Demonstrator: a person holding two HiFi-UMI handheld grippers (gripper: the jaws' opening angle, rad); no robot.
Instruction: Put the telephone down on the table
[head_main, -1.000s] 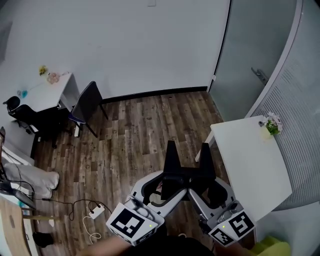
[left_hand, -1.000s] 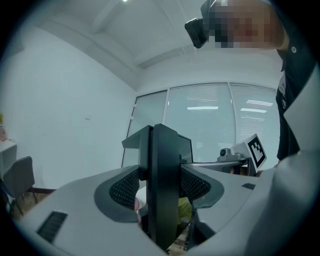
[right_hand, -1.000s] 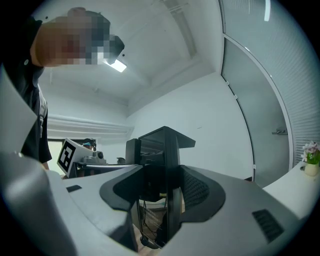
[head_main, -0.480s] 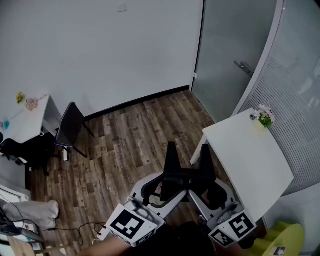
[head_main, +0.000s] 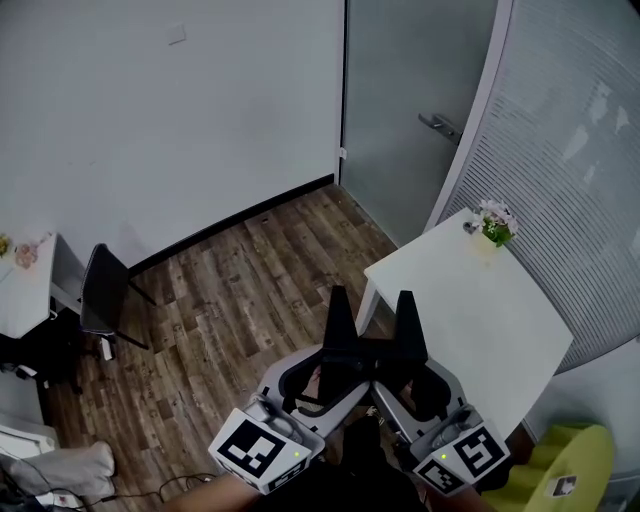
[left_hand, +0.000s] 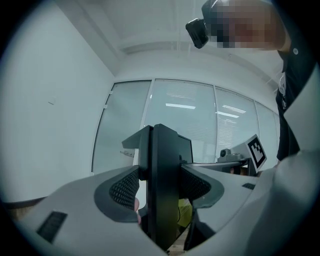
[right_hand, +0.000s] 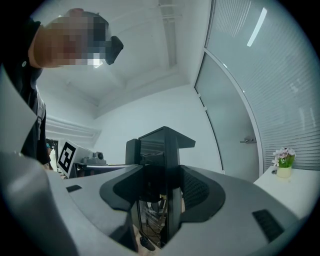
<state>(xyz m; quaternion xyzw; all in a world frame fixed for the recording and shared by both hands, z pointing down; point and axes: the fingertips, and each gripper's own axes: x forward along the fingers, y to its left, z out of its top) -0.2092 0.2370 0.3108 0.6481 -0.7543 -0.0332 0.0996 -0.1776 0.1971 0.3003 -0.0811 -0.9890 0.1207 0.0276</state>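
Head view: left gripper (head_main: 338, 302) and right gripper (head_main: 405, 304), jaws fully closed on nothing, held paired beside desk (head_main: 485, 310), apparently staged for approach; no telephone visible.

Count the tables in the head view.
2. One white table at the right, with a flower pot on its far corner; a second table, cut off at the left edge. Others may be out of frame.
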